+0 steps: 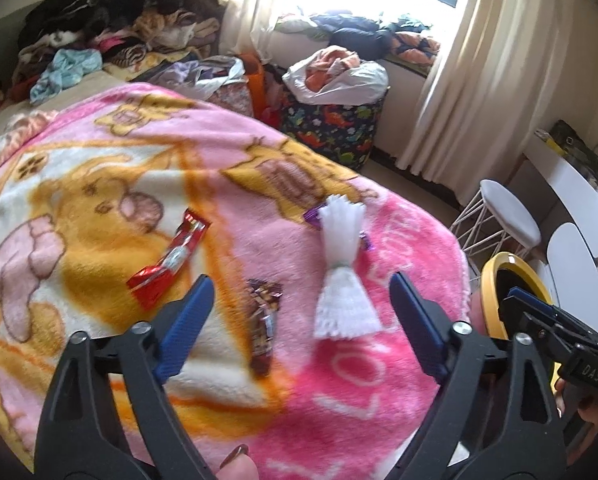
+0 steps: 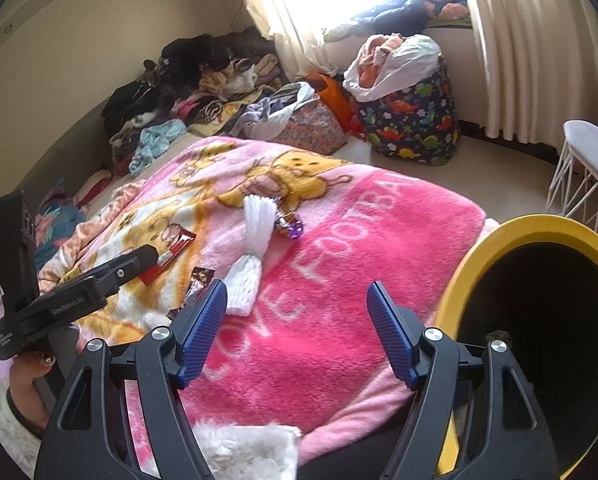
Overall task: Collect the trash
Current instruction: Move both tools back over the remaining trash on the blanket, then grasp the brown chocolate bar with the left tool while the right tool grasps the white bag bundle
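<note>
Your bed carries a pink blanket (image 1: 339, 380) with the trash scattered on it — a white foam net (image 1: 341, 268), a red wrapper (image 1: 171, 256), a brown wrapper (image 1: 265, 320) and a small purple wrapper (image 2: 289, 226) touching the net. The yellow-rimmed bin (image 2: 499, 236) stands just beside the bed edge. Your left tongs (image 1: 301, 308) hang apart above the brown wrapper, nothing between them; your right tongs (image 2: 295, 316) — also apart — are empty.

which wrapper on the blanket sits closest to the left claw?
The dark brown wrapper, lying between the left claw fingers' line of view. The red wrapper lies farther left; the purple wrapper is farther off, half under the white foam net.
</note>
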`<state>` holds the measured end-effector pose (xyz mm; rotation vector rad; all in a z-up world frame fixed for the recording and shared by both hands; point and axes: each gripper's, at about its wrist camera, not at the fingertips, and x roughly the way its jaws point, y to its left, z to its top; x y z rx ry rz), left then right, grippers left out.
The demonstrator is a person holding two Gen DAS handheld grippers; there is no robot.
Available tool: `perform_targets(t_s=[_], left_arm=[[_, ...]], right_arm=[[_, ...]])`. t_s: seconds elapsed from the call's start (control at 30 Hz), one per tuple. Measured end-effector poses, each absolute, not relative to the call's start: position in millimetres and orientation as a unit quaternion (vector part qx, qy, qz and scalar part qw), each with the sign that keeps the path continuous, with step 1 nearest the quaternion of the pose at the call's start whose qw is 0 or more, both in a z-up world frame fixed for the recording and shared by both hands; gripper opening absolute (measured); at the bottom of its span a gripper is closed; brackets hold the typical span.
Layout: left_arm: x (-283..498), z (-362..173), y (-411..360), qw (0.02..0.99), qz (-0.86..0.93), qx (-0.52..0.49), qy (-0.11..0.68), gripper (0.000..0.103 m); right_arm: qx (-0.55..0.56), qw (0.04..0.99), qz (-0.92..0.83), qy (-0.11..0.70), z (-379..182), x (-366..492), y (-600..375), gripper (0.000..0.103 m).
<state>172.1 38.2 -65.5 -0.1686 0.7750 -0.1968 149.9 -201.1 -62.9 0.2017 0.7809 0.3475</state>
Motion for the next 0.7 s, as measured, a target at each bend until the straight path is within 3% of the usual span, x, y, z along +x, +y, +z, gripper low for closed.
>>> perform_targets(t_s=[0.23, 0.5, 0.7], left_arm=[[177, -93, 58, 0.891, -0.108, -0.129, 0.422, 0.051], [179, -119, 62, 0.871, -0.115, -0.143, 0.456, 0.044], [182, -129, 61, 0.866, -0.117, -0.141, 0.465, 0.039]], right_arm=[[0.093, 0.892, 0.187, 0.400, -75, 169, -177, 0.070], [0.095, 0.874, 0.209, 0.429, -96, 196, -155, 0.069], [0.092, 0.858, 0.224, 0.453, -115, 213, -139, 0.059]])
